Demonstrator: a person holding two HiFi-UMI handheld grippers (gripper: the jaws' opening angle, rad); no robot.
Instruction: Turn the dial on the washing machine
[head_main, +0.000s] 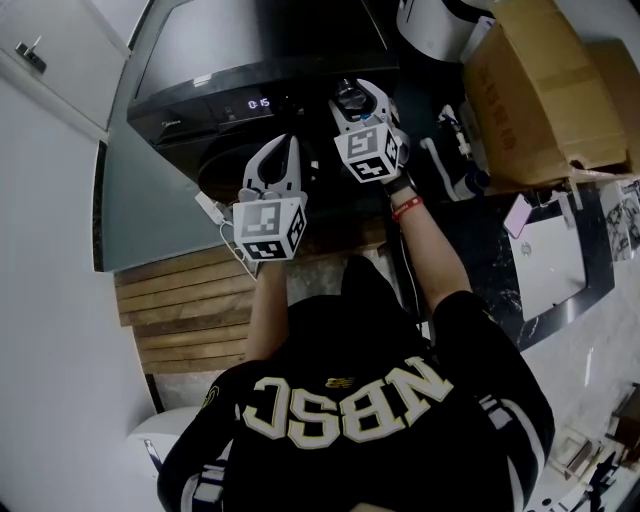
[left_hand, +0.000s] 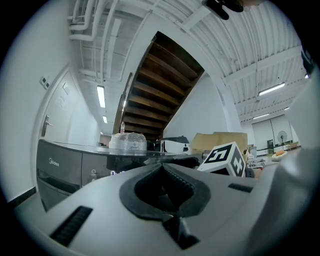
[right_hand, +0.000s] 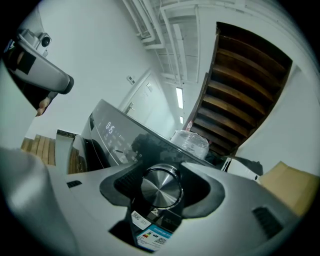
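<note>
The dark washing machine (head_main: 250, 50) stands in front of me, its display (head_main: 258, 103) lit. In the right gripper view its round metal dial (right_hand: 160, 189) sits between the dark pads, which close in on both sides of it. My right gripper (head_main: 352, 98) is at the control panel and hides the dial from the head view. The left gripper (head_main: 283, 150) hangs lower and to the left, in front of the machine's door and touching nothing. Its jaws meet at the tips (left_hand: 161, 167) with nothing between them.
A clear plastic container (left_hand: 128, 141) rests on top of the machine. A cardboard box (head_main: 540, 90) and a white laptop (head_main: 548, 265) lie to the right. Wooden steps (head_main: 190, 310) are at the lower left, and a white wall with a door (head_main: 40, 60) is on the left.
</note>
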